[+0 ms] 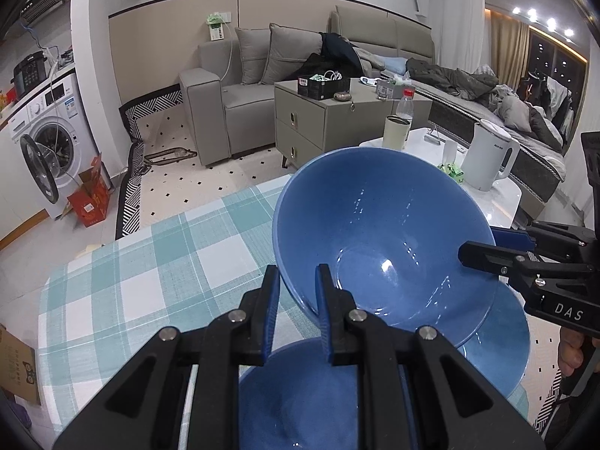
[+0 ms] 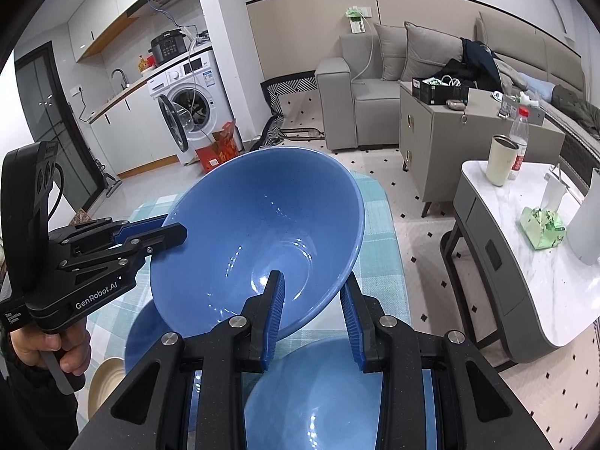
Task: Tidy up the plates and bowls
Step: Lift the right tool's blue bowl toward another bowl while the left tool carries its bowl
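Bare checked cloth [image 1: 142, 262] left of bowls [image 1: 382, 240]

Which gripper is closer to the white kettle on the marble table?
Right. The right gripper clamps the blue bowl's rim on the side facing the kettle. The left gripper clamps the opposite rim, farther from it.

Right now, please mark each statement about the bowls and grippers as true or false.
1. Both grippers hold one blue bowl by its rim. True.
2. The left gripper is open and empty. False: it is shut on the bowl's rim.
3. The held bowl is tilted above the table. True.
4. No other bowl is on the checked tablecloth. False: more blue bowls lie below.
5. The right gripper grips a white kettle. False: it grips the bowl.
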A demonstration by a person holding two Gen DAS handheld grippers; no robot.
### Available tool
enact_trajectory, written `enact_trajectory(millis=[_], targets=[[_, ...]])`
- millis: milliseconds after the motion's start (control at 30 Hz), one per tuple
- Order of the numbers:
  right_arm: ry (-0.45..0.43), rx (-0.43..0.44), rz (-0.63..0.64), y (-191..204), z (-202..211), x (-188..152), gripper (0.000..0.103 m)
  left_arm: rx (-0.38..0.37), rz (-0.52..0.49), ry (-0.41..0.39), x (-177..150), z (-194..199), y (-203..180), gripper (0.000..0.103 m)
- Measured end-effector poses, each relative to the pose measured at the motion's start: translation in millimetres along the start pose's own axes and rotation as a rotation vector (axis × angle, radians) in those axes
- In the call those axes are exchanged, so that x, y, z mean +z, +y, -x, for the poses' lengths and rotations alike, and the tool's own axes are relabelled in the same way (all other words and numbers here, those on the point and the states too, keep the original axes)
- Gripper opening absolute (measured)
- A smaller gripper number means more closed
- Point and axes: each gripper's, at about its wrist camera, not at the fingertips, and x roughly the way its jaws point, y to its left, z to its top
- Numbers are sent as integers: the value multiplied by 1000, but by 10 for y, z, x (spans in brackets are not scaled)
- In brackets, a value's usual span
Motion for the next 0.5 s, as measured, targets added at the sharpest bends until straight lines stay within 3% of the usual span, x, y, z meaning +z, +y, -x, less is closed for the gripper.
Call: enact_trajectory(millis=[500], targets=[[-41,28,39,277,299,-40,32,21,21,-41,-95,337,77,17]])
